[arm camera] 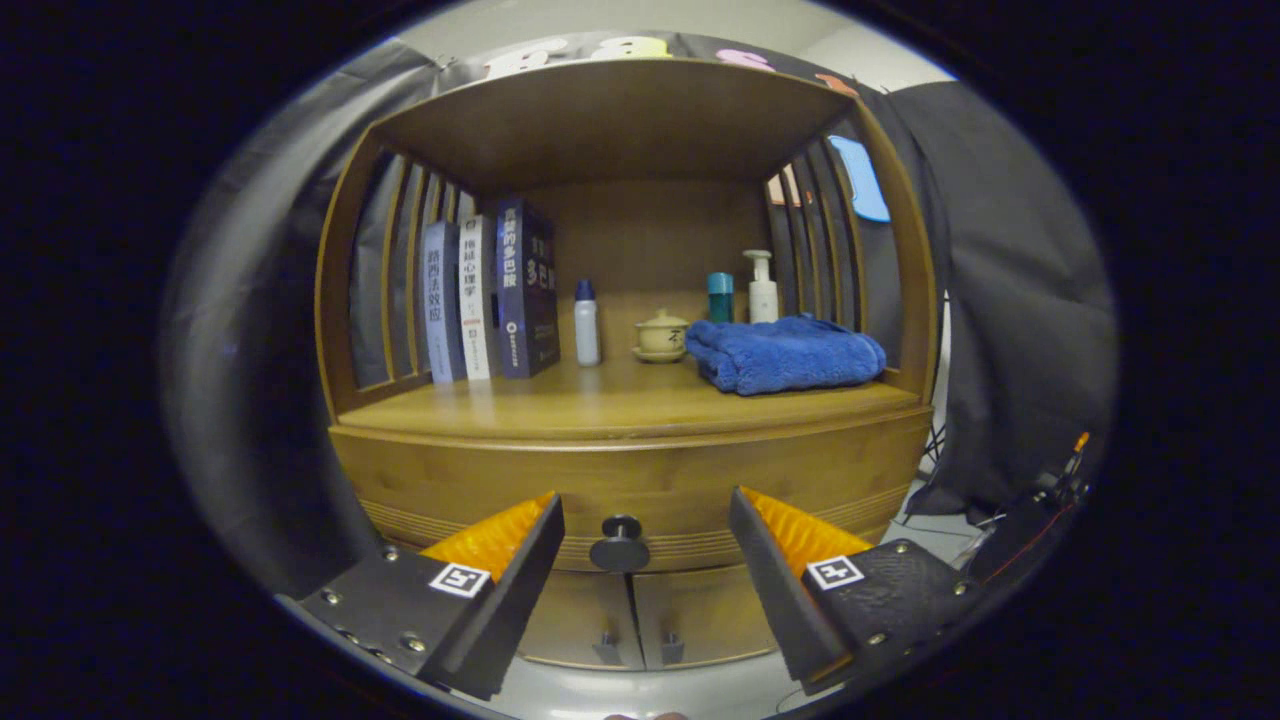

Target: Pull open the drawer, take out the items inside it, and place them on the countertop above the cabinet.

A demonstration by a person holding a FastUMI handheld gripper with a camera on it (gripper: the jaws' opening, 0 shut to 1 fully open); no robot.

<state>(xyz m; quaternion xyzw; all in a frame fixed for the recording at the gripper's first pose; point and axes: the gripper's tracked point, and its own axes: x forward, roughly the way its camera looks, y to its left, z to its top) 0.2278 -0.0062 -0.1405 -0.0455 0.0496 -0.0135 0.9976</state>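
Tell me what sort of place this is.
Probably a staged home corner in a recording booth: a wooden cabinet with books, a folded blue towel and toiletry bottles on its countertop, black cloth hung behind. The open gripper brackets the shut drawer's knob.

The honey-brown wooden cabinet (640, 470) carries fine horizontal grooves across its closed drawer front (660, 500), where a round black knob (620, 543) sits. On the countertop (560, 405), three upright books (490, 295) show grey-blue, white and dark navy spines. Beside them are a white bottle with a blue cap (586, 322), a cream lidded cup on a saucer (661, 335), a teal bottle (720, 297), a white pump bottle (762, 288) and a folded royal-blue terry towel (785, 354).
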